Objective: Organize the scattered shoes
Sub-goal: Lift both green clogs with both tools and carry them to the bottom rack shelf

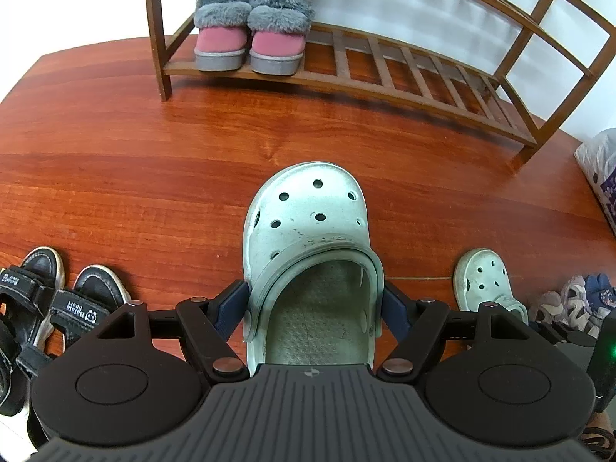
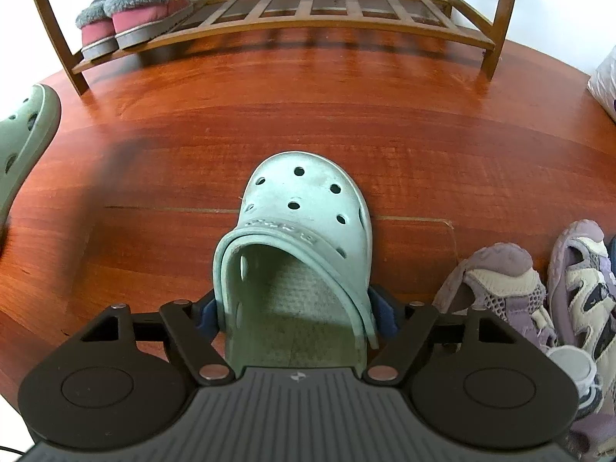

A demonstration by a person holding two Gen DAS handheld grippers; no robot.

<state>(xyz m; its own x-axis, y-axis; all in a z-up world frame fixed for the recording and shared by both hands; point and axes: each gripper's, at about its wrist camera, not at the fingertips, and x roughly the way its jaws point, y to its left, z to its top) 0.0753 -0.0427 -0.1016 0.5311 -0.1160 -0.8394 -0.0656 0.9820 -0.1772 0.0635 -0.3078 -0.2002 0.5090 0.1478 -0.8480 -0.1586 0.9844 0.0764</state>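
On the wooden floor before the shoe rack, each tool pinches one pale green clog across its heel opening: left tool on the left clog, right tool on the right clog, toes toward the free slats, likely for shelving as a pair.

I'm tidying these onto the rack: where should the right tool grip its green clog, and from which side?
Grip the green clog across its heel opening, one finger on each side wall, coming from behind the heel. The toe points at the rack, the walls there are narrow and roughly parallel, and the right tool already straddles them.
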